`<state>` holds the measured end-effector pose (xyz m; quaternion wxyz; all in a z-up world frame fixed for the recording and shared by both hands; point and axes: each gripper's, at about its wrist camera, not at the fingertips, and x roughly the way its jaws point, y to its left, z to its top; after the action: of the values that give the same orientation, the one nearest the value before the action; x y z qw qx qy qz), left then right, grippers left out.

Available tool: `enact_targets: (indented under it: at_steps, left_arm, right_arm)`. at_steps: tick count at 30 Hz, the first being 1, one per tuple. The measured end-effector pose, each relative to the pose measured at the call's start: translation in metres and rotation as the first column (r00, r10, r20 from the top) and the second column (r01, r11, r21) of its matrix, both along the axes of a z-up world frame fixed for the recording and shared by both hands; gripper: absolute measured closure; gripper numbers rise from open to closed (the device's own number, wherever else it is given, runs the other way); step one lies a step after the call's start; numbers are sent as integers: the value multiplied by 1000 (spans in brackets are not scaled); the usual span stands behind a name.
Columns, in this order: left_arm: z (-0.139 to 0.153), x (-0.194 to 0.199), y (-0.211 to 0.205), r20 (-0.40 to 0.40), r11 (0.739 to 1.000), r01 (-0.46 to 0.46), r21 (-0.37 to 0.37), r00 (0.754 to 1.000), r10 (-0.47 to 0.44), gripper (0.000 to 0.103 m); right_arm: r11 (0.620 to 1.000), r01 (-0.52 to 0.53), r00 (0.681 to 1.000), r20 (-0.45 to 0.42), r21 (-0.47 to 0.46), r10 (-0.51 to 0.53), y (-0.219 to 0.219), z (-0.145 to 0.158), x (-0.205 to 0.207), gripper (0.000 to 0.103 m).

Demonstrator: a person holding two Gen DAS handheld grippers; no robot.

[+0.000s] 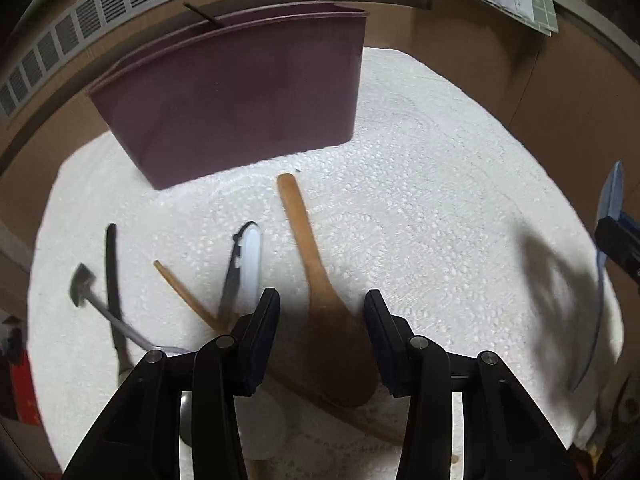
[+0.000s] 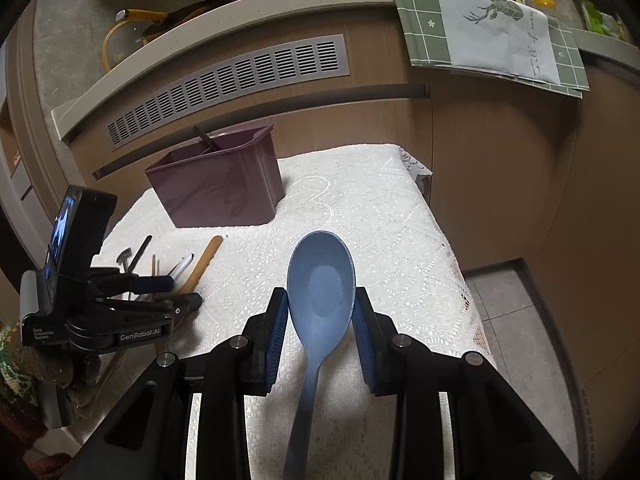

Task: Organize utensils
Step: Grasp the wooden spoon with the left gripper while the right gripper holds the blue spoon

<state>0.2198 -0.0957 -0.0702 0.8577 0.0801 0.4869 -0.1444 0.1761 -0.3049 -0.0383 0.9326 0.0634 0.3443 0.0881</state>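
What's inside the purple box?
One thin dark utensil handle pokes out of the purple box near its back rim. Its walls hide anything lower down.

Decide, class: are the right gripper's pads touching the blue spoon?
Touching. The right wrist view shows both pads of the right gripper pressed against the edges of the blue spoon bowl.

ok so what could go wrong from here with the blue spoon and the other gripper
1. The right gripper pinches the blue spoon only by its rounded bowl edges, so it might slip or pivot on the way to the purple bin.
2. The left gripper hangs open over the wooden spoon, close to crossed utensils it could knock.
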Motion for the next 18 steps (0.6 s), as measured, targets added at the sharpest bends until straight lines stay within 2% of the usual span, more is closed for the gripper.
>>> enact_targets:
  at_steps: [6,11,18]
  left_arm:
    - [1,11,-9,1,999,-15,-49,1000,15,58]
    - [3,9,3,-33,992,-12,-124,999,7,58]
    - [4,7,6,-26,993,-10,-120,1000,7,59]
  right_arm:
    - [1000,4,1000,-5,3,-4,2,-5,1,73]
    - [1000,5,1000,-20,10,-5,2,-11,5,73]
    - [1000,-18,999,-33,5,18,12,-18,11,73]
